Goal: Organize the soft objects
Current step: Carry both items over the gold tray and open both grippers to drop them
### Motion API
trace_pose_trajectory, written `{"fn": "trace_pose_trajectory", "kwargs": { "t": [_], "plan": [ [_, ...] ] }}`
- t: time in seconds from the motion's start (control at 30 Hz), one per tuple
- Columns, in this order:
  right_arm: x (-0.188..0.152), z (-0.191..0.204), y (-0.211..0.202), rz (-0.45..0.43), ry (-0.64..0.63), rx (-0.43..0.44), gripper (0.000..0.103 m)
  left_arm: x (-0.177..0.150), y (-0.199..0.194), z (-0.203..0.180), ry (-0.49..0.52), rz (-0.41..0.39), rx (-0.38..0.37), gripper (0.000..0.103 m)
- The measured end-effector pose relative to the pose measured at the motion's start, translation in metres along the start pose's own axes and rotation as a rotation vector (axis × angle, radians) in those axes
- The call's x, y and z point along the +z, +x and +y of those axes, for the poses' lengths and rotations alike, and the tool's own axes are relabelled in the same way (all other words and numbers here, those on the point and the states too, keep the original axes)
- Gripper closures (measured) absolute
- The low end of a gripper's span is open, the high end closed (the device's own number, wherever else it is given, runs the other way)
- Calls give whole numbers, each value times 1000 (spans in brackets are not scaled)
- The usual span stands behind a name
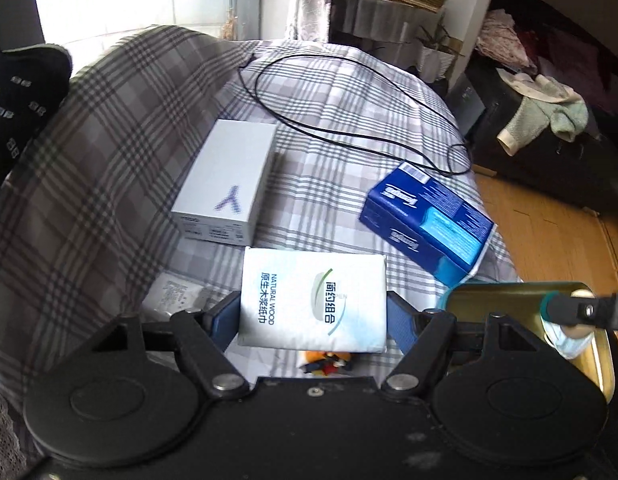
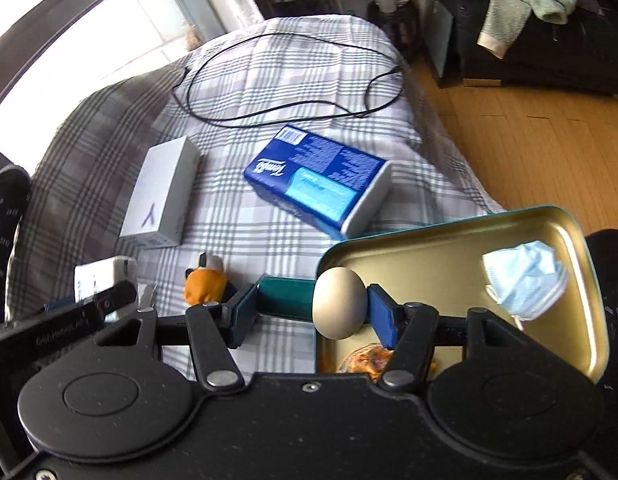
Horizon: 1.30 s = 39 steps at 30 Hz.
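Observation:
My left gripper is shut on a white soft tissue pack, its blue pads pressing both short sides, held above the plaid bed. My right gripper is shut on a toy with a green stem and a beige round head, held at the left rim of a gold tin tray. A crumpled blue face mask lies in the tray, and something orange shows there below my fingers. An orange plush toy lies on the bed.
A blue tissue box and a white carton lie on the plaid bedcover, with a black cable looped behind them. Wooden floor lies to the right. A dark chest with clothes stands beyond.

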State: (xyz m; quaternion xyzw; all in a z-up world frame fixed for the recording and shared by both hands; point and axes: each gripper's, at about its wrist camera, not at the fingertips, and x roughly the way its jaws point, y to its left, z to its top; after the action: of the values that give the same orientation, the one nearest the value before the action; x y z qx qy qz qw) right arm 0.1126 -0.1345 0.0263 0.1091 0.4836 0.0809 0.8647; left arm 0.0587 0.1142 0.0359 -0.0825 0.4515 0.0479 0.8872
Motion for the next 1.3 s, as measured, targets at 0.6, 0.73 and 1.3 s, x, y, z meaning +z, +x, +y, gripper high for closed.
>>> {"fn": "trace_pose_trajectory", "kwargs": {
  "t": [0.6, 0.73, 1.3],
  "plan": [
    [22, -114, -35, -19, 176, -93, 45, -21, 40, -168, 211, 187, -146, 31],
    [18, -118, -38, -12, 149, -105, 45, -18, 50, -203, 269, 181, -107, 31],
    [19, -133, -50, -40, 146, -150, 45, -17, 68, -243, 302, 181, -61, 13]
  ]
}}
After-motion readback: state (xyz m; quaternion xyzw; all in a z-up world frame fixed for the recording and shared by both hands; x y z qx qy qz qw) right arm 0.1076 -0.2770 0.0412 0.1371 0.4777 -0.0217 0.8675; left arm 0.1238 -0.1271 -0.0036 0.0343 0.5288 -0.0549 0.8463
